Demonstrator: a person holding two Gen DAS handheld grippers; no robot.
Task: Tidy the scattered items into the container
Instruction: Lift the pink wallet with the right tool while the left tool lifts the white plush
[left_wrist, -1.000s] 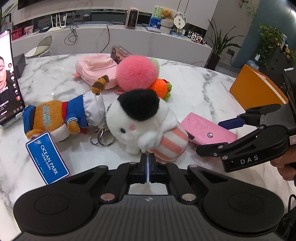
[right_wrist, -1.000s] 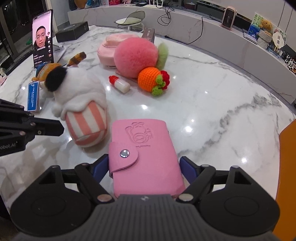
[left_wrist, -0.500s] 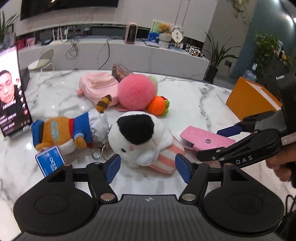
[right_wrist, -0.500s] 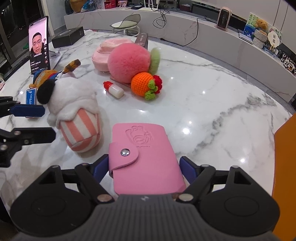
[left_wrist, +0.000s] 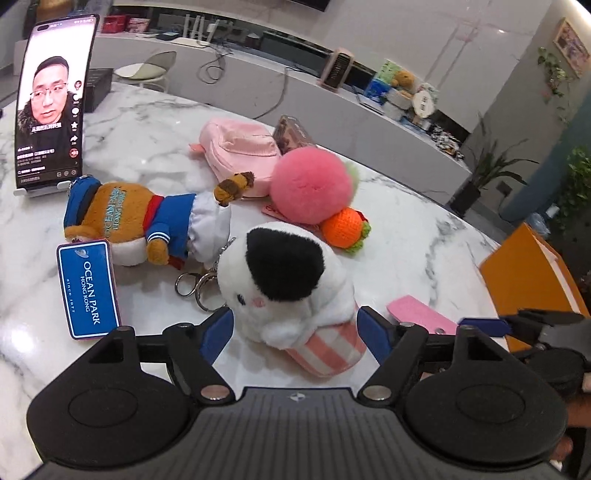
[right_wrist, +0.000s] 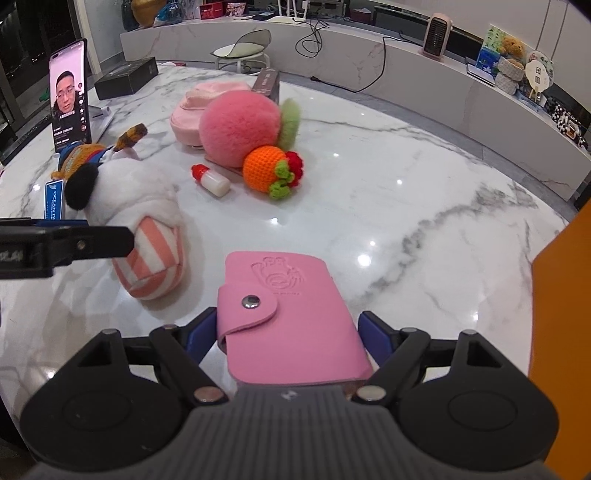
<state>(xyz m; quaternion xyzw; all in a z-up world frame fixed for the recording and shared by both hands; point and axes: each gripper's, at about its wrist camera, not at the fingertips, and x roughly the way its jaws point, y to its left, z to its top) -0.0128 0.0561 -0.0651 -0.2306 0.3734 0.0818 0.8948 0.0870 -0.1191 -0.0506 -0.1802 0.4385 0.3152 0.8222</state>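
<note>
**Both tongs spread, each straddling an item on the marble table**

Left wrist view, left to right: phone (left_wrist: 51, 103) on a stand upper left; bear plush (left_wrist: 144, 221) lying mid-left with its blue tag (left_wrist: 88, 288) below; left gripper (left_wrist: 295, 330) spread wide around the white plush (left_wrist: 288, 291), blue pads just beside it, not pressing. Pink pompom (left_wrist: 310, 184) and orange crochet fruit (left_wrist: 345, 229) centre-right. Orange container (left_wrist: 532, 280) at right edge.

Right wrist view: small bottle (right_wrist: 212, 181) centre-left. Right gripper (right_wrist: 286, 336) spread around the pink card wallet (right_wrist: 288, 317) at lower centre; left pad looks touching, right pad apart.
</note>
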